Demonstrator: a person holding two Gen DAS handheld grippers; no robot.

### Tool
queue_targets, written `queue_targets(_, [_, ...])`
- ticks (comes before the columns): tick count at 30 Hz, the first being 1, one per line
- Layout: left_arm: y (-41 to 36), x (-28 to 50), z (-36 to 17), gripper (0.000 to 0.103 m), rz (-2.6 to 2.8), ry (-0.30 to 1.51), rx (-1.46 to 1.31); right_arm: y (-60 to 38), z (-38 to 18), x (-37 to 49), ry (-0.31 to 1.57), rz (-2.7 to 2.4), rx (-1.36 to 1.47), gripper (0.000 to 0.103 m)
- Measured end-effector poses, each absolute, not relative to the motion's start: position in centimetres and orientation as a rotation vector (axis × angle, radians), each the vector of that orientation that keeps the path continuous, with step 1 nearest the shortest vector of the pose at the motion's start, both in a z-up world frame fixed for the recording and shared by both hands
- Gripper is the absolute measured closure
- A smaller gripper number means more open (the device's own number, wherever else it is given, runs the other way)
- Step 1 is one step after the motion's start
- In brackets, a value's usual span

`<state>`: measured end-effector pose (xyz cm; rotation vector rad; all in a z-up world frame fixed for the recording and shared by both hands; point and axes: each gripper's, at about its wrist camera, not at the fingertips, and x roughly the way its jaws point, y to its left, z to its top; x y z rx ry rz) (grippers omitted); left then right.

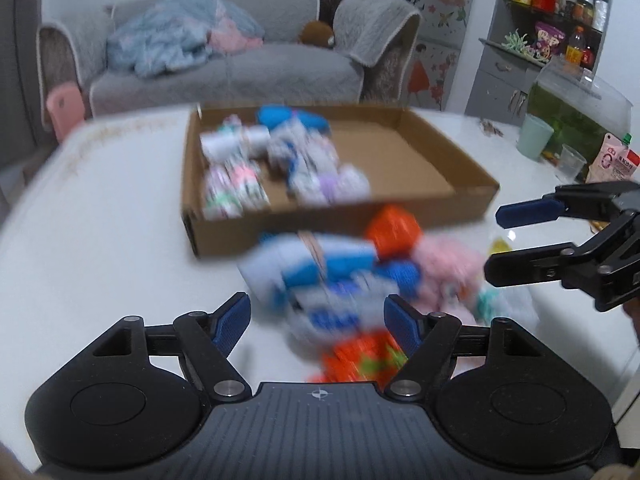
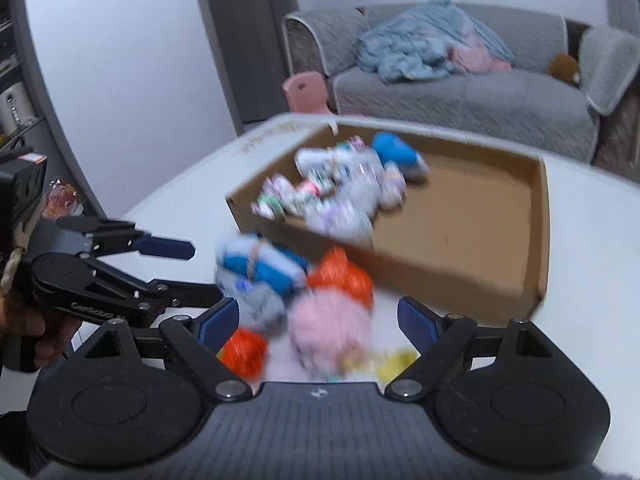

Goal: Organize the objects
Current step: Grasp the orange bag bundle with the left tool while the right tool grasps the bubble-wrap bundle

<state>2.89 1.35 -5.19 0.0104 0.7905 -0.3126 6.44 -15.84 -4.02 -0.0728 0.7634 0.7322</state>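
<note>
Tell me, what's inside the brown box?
Inside the cardboard box sits a heap of rolled-up socks, white, blue, pink and purple, crowded to one side. Whatever is under them is hidden, and blur hides their patterns.

Bundles + box motion-blurred

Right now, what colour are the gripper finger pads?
Blue, on black linkages. Clearest in the left wrist view on the left gripper fingers.

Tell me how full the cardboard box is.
Partly full. In the left wrist view, the box holds blurred rolled bundles on its left side; its right side shows bare cardboard floor. More bundles lie outside, in front.
</note>
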Motion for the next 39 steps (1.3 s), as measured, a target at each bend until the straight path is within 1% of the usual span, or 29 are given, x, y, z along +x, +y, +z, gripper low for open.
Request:
queue_targets(5, [1.1, 1.9, -6.5, 0.024, -0.319, 0.813, -0.063, -16.9, -6.8, 5.9, 0.798, 0.694, -0.051, 0.019])
queue_targets(14, [1.1, 0.7, -6.9, 0.021, -0.314, 0.815, -0.079, -18.5, -8.4, 4.7, 0.803, 0.66, -0.08, 0.019])
queue_targets(17, [0.8, 0.1, -7.0, 0.02, -0.318, 0.806, -0.048, -19.1, -8.7, 4.3, 0.796, 0.654, -0.087, 0.019])
queue_targets(19, [0.5, -0.3, -7.3, 0.02, -0.328, 0.809, -0.026, -19.3, -8.9, 4.2, 0.798, 0.653, -0.089, 0.021])
queue_targets(24, [-0.3, -1.5, -8.1, 0.02, -0.354, 0.815, 0.032, -20.3, -9.0, 3.6, 0.789, 0.651, -0.097, 0.021])
queue_targets(31, [-1.2, -0.8, -8.1, 0.02, -0.333, 0.802, 0.072, -20.3, -8.9, 3.7, 0.759, 0.661, -0.112, 0.021])
queue_targets(35, [-1.7, -0.5, -8.4, 0.021, -0.32, 0.786, 0.104, -19.5, -9.0, 3.8, 0.741, 0.677, -0.154, 0.021])
queue_targets(39, [-2.5, -0.4, -8.5, 0.027, -0.319, 0.775, 0.149, -19.1, -9.3, 3.7, 0.736, 0.675, -0.198, 0.021])
